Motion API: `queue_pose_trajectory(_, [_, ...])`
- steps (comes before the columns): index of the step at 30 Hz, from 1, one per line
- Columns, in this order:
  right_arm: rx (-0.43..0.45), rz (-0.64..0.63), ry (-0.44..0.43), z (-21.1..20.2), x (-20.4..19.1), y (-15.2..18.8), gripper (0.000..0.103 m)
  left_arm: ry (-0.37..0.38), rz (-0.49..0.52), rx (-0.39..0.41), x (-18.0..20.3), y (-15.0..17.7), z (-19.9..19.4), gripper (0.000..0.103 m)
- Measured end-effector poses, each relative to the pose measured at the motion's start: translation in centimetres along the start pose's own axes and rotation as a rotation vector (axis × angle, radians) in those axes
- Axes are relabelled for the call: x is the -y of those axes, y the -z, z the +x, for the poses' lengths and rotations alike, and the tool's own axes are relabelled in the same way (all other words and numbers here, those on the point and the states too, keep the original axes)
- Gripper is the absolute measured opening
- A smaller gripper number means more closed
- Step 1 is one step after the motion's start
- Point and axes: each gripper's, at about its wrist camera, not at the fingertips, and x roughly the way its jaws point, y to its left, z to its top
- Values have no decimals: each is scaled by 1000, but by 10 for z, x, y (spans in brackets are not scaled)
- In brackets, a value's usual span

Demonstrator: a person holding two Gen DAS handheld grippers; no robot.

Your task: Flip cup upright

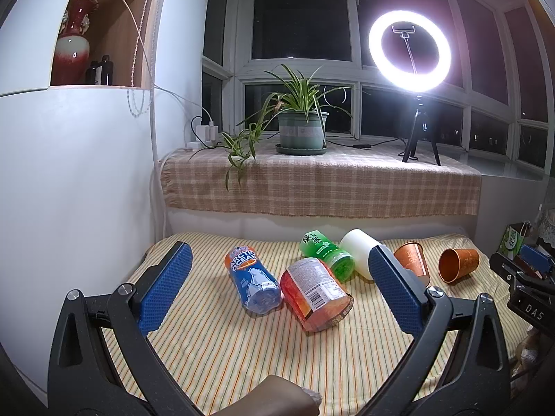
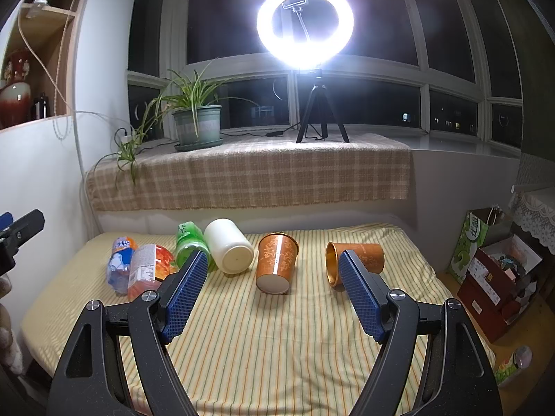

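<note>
Several cups lie on their sides on the striped cloth (image 2: 277,346). In the right wrist view a white cup (image 2: 229,249), an orange patterned cup (image 2: 275,263) with its base toward me, and a second orange cup (image 2: 367,254) with its mouth facing left. In the left wrist view a blue Arctic Ocean cup (image 1: 253,284), a red-orange cup (image 1: 314,298), a green cup (image 1: 327,254), the white cup (image 1: 357,249) and both orange cups (image 1: 411,260), (image 1: 458,265). My left gripper (image 1: 277,277) is open above the blue and red cups. My right gripper (image 2: 272,277) is open, before the orange cups.
A checked cloth sill (image 2: 242,173) behind the table holds a potted plant (image 2: 197,124) and a ring light on a tripod (image 2: 305,20). A white cabinet (image 1: 69,173) stands left. Boxes and a green bag (image 2: 475,242) sit on the floor right.
</note>
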Motion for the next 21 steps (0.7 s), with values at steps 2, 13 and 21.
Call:
queue_pose_trajectory(2, [-1, 0, 0, 0, 0, 0, 78, 0, -1, 0, 0, 0, 0, 103])
queue_pose_trajectory(13, [-30, -9, -4, 15, -3, 3, 78, 1, 4, -18, 3, 4, 10, 103])
queue_pose_trajectory(21, [-35, -11, -9, 20, -4, 2, 78, 3, 6, -21, 3, 5, 16, 103])
